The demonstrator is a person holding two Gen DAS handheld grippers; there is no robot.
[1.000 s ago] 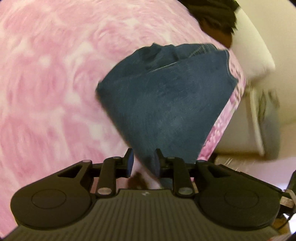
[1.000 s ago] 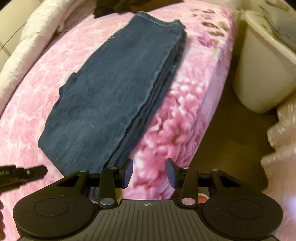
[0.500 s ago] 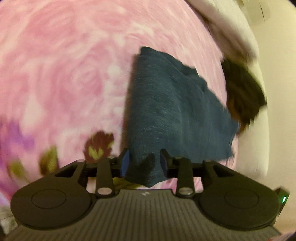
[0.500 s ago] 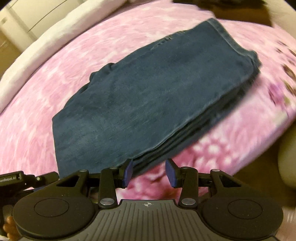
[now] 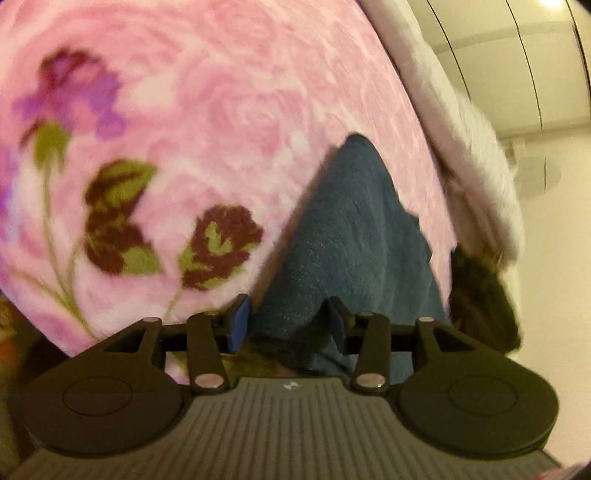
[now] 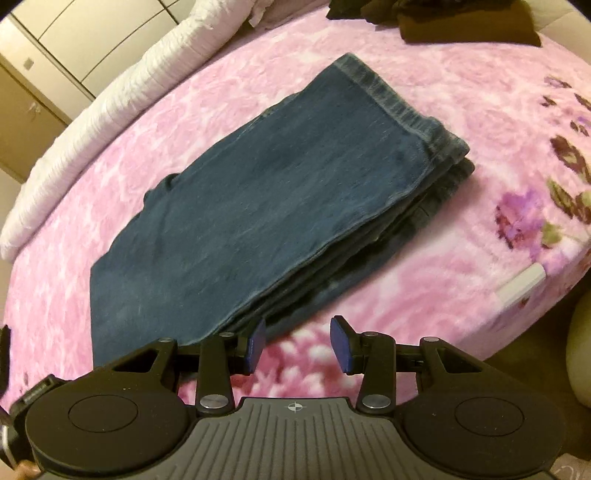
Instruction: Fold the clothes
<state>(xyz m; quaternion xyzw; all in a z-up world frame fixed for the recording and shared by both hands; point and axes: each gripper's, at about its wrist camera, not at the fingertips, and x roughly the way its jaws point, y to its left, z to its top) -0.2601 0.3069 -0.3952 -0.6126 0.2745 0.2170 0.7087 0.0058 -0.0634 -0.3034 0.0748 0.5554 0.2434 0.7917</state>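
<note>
Dark blue folded jeans [image 6: 280, 206] lie in a layered stack on the pink floral blanket [image 6: 461, 92]. In the right wrist view my right gripper [image 6: 297, 341] hovers open at the stack's near edge, its left fingertip [image 6: 255, 339] close to the folded layers and nothing between the fingers. In the left wrist view one end of the jeans [image 5: 351, 251] runs down between the fingers of my left gripper [image 5: 288, 325]. Its jaws stand wide apart around the denim and do not pinch it.
A white quilt [image 6: 122, 92] borders the far side of the bed, with cupboard doors [image 6: 55, 37] behind it. Dark clothes [image 6: 461, 22] lie at the far end. The bed's edge drops off at the right, beside a cream object [image 6: 581, 350].
My left gripper swung round with the jeans' end and its jaws have spread from a tight pinch to wide apart. The right gripper stayed open and came closer to the stack's near edge.
</note>
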